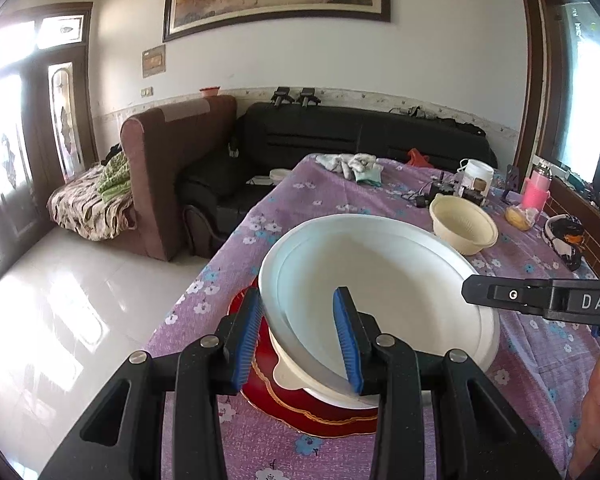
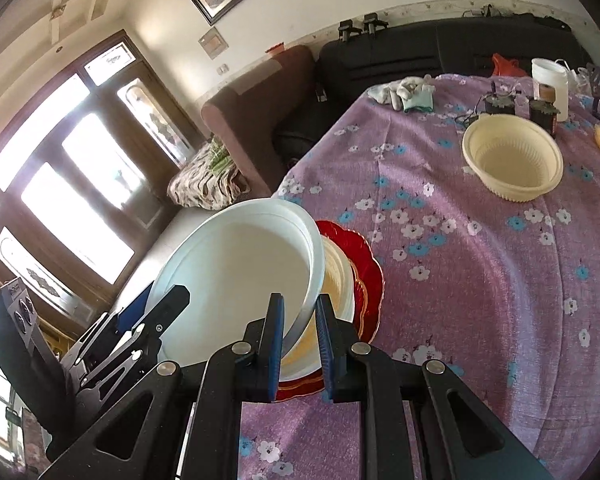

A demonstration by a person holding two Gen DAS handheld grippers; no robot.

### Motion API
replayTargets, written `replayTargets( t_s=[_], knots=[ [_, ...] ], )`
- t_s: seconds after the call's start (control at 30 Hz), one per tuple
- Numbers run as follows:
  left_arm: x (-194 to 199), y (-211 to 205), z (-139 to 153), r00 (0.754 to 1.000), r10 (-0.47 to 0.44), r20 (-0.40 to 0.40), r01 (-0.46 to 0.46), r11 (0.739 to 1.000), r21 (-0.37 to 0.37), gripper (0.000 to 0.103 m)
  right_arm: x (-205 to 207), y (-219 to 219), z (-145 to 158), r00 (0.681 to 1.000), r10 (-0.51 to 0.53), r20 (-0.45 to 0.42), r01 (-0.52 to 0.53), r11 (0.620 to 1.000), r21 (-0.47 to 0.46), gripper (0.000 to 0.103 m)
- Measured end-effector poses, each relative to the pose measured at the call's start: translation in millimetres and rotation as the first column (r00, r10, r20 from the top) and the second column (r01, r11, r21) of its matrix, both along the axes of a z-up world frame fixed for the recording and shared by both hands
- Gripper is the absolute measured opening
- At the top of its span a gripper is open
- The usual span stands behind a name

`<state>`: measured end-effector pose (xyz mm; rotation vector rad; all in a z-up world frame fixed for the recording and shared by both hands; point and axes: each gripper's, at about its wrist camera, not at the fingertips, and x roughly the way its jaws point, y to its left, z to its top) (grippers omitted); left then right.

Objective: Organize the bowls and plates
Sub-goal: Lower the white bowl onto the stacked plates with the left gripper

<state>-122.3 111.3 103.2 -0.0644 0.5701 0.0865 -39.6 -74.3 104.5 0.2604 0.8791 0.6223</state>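
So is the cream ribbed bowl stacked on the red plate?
No, the cream ribbed bowl sits alone on the tablecloth, apart from the red plate.

Left wrist view: mounted behind the left gripper (image 1: pixel 302 336), looking along its fingers, level, close over the large white round plastic plate (image 1: pixel 380 276), across the purple floral-clothed bench (image 1: pixel 540 364) toward the far black sofa (image 1: pixel 360 136). Right wrist view: mounted behind the right gripper (image 2: pixel 300 344), rolled to one side, equally close, facing the same plate (image 2: pixel 236 272) from the right. Shared by both: plate, bench (image 2: pixel 480 280), red scalloped plate (image 1: pixel 324 416) (image 2: pixel 370 264), cream ribbed bowl (image 1: pixel 462 224) (image 2: pixel 512 160), sofa (image 2: pixel 400 56), and each other's gripper.
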Motion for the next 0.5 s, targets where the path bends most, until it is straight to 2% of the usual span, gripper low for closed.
replayTargets(
  t_s=[0.5],
  knots=[
    [9.9, 4.6, -11.8, 0.999, 0.013, -0.032, -0.013, 1.0, -0.001, 0.035, 9.6, 10.1, -14.3, 1.0, 0.001, -0.011, -0.001, 0.999, -0.038, 0.018]
  ],
)
